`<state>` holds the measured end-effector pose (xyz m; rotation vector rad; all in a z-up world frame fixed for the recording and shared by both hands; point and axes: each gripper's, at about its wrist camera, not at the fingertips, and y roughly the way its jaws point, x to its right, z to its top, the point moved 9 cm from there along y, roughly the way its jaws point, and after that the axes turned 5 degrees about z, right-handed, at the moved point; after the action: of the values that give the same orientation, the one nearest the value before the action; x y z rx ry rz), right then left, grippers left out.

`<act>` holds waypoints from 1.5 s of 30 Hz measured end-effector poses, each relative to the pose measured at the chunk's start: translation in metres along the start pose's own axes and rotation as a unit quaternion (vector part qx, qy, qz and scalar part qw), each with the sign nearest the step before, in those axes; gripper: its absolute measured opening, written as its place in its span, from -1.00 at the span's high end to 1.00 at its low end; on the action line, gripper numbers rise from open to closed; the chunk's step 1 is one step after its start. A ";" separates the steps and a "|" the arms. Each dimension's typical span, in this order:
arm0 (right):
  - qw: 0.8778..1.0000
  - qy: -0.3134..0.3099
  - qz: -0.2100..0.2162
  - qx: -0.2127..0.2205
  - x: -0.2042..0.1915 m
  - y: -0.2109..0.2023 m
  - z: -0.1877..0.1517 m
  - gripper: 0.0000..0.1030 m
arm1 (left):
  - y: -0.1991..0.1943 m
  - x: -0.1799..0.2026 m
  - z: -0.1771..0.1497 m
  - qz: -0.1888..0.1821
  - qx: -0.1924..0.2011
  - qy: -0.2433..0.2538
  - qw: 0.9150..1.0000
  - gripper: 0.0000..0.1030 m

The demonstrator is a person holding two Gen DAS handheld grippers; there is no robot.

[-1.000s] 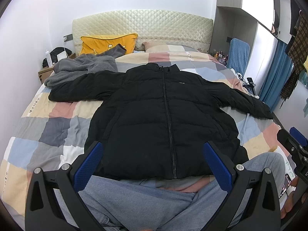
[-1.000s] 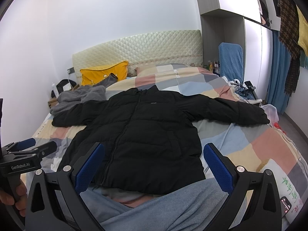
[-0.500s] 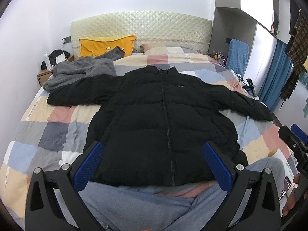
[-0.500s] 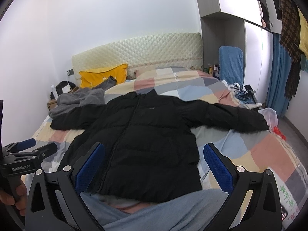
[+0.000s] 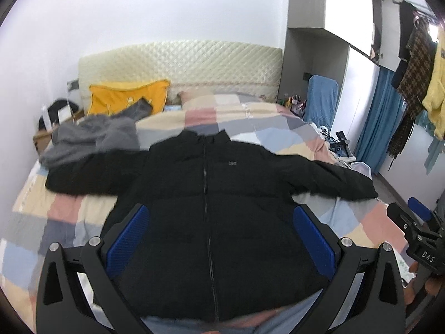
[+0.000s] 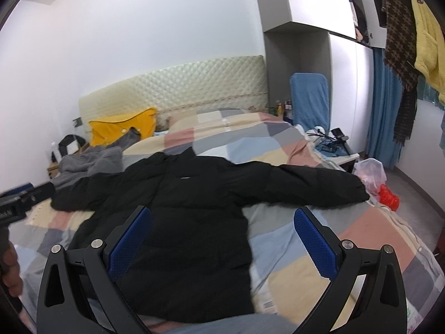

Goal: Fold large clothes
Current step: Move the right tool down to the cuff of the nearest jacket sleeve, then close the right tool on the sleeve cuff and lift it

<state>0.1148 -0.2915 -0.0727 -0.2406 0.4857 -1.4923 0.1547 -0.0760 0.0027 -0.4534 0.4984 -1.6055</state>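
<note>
**A:** So where's this at? The black puffer jacket [image 5: 211, 208] looks totally unfolded to me.

**B:** Yep, nothing's folded. It's lying front-up and zipped on the patchwork quilt [image 5: 278, 128], hem at the foot edge of the bed, collar pointing toward the headboard [image 5: 180, 64]. Both sleeves are spread straight out, one ending near the right edge of the bed, the other toward the left edge, just beside a gray fleece [image 5: 91, 136].

**A:** And the grippers?

**B:** The left gripper [image 5: 219, 239] hangs over the lower half of the jacket, jaws spread wide, nothing between them. The right gripper [image 6: 222, 239] is the same: wide apart, empty, above the jacket's right side and the quilt next to it. Neither touches fabric as far as I can tell.

**A:** So basically step zero.

**B:** Pretty much. I'd guess sleeves go in first, then the body gets doubled over. It's puffy, so it'll probably spring back.
</note>
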 end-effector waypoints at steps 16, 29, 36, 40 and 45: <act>0.996 0.042 -0.060 0.047 0.105 0.051 0.032 -1.00 | 0.054 0.021 0.047 -0.016 0.016 0.005 1.000 -1.00; 0.979 0.197 -0.045 0.025 0.222 0.143 -0.018 -0.93 | 0.110 -0.007 0.010 0.004 -0.017 0.000 1.000 -1.00; 0.953 0.302 -0.030 -0.005 0.278 0.193 -0.068 -0.51 | 0.143 -0.036 -0.024 0.013 -0.048 -0.012 0.999 -1.00; 0.926 0.377 -0.017 -0.022 0.306 0.215 -0.093 -0.24 | 0.161 -0.050 -0.040 0.018 -0.067 -0.030 0.997 -1.00; 0.899 0.437 -0.019 -0.003 0.344 0.227 -0.100 -0.22 | 0.177 -0.052 -0.050 0.011 -0.088 -0.034 0.995 -1.00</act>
<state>0.2743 -0.5987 -0.3171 0.4533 1.2043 -1.5862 0.2771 -0.0343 -0.1387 -0.6305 0.5942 -1.5256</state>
